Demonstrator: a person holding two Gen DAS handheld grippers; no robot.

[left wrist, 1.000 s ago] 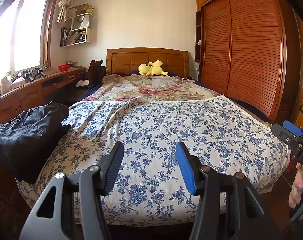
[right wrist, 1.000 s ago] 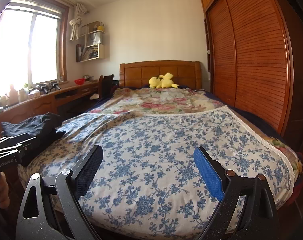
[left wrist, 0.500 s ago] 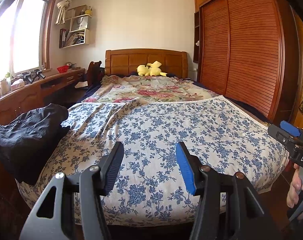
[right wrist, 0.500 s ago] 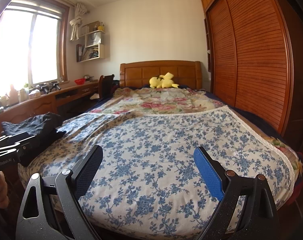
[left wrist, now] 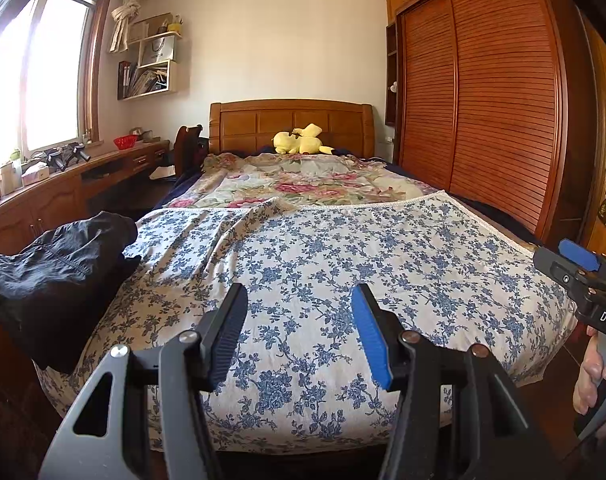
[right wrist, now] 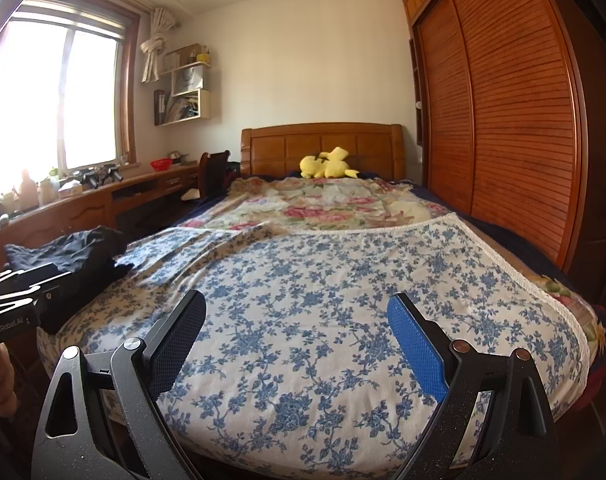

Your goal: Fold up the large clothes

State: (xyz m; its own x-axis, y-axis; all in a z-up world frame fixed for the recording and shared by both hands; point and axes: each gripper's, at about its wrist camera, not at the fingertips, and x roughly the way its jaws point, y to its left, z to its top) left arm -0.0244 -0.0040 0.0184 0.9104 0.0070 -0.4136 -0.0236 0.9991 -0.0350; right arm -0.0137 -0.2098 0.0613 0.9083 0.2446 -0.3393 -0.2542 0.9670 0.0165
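Left gripper (left wrist: 299,330): I see it partly open, nothing between the jaws, touching nothing, hanging above the foot end of the bed. It also shows at the left edge of the right wrist view (right wrist: 11,292), with a hand under it. Right gripper (right wrist: 297,344): jaws wider apart, also empty, also clear of the cloth; from the left camera I catch it at the far right (left wrist: 579,272), gripped by a hand (left wrist: 595,376).

The black garment (left wrist: 51,280) lies bunched on the bed's near left corner, partly hanging over the edge, left of and a bit ahead of the left gripper, well apart from the right one. In the right wrist view the black garment (right wrist: 75,256) sits just behind the left gripper's body. Neither gripper touches it.

The blue floral sheet (left wrist: 343,264) covers the near part of the bed, mostly flat, with a rumpled fold near its upper left and a white lace trim along the far and right edges. It is bare from the garment across to the right edge, right in front of both grippers. Beyond it is a pink floral quilt (left wrist: 303,184), then a yellow plush toy (left wrist: 299,142) against the wooden headboard (left wrist: 291,120).

A long wooden desk (left wrist: 75,184) runs along the left side close to the bed; a slatted wardrobe (left wrist: 483,100) stands on the right with a narrow gap to the mattress.
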